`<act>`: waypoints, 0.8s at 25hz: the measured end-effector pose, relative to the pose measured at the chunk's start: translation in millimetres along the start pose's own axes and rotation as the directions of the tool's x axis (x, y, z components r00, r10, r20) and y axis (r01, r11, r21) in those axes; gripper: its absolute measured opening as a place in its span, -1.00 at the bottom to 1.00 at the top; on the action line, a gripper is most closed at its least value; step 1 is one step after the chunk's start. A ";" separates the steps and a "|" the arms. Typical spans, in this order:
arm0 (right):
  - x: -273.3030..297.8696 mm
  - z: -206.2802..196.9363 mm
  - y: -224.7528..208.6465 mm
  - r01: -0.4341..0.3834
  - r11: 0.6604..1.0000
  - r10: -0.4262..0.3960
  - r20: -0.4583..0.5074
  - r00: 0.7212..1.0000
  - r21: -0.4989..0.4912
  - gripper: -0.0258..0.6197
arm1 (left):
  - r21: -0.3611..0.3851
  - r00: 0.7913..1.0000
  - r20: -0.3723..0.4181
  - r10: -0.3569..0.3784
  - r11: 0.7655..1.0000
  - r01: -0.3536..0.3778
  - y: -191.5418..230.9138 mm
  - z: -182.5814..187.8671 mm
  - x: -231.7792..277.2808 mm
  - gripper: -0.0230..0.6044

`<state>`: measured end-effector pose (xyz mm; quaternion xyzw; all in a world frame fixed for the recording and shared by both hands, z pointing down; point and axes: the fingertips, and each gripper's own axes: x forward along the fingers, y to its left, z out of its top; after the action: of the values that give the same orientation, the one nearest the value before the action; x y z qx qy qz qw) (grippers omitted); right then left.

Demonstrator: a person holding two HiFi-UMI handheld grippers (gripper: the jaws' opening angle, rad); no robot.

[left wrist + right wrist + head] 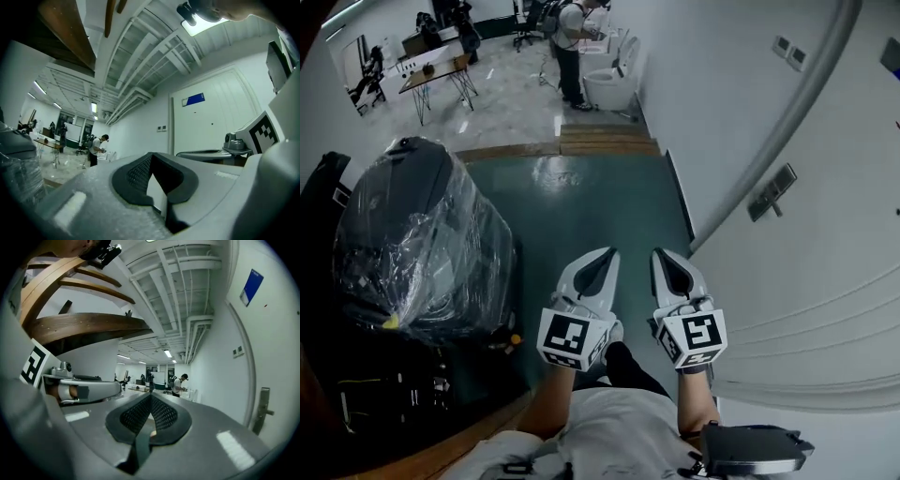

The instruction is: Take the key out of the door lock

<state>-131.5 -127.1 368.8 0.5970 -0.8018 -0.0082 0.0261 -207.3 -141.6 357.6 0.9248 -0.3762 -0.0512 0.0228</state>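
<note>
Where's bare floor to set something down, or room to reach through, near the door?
Open: the green floor strip between the plastic-wrapped bundle and the white wall, up to the wooden step. Reach to the door handle looks unobstructed. Crowded: left side, the bundle and dark gear below it.

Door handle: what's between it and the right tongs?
Nothing stands there. The head view shows only floor and bare white door between the shut right tongs and the door handle.
</note>
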 end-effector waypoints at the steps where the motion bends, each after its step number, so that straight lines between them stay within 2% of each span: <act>1: 17.6 -3.2 7.6 -0.037 0.999 0.037 -0.003 0.999 -0.002 -0.91 | -0.001 1.000 -0.001 0.030 1.000 -0.030 16.5 -1.7 0.9 -0.93; 4: 72.3 -8.3 20.6 -0.134 0.991 0.134 0.006 0.991 0.007 -0.91 | 0.030 0.993 -0.004 0.119 0.992 -0.119 63.3 -4.7 9.3 -0.93; 7: 135.5 -4.4 16.4 -0.201 0.979 0.199 0.045 0.979 0.041 -0.91 | 0.133 0.979 0.001 0.203 0.971 -0.201 104.3 1.9 30.4 -0.93; 9: 180.3 5.6 9.0 -0.236 0.969 0.230 0.078 0.970 0.073 -0.91 | 0.170 0.971 0.017 0.237 0.957 -0.237 129.7 13.0 51.7 -0.93; 15: 270.4 39.6 -31.1 -0.296 0.952 0.281 0.162 0.946 0.077 -0.91 | 0.194 0.958 0.043 0.284 0.938 -0.287 191.3 40.1 129.8 -0.93; 18: 299.6 36.1 -59.2 -0.287 0.952 0.266 0.168 0.949 0.112 -0.91 | 0.204 0.957 0.028 0.289 0.936 -0.288 207.0 36.4 163.6 -0.93; 20: 311.7 28.9 -77.5 -0.265 0.956 0.246 0.155 0.957 0.122 -0.91 | 0.196 0.963 0.009 0.270 0.944 -0.266 211.5 27.4 185.9 -0.93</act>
<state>-148.0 -448.4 346.5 0.4864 -0.8708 0.0109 -0.0711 -224.7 -422.9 333.0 0.8633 -0.5014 -0.0023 -0.0582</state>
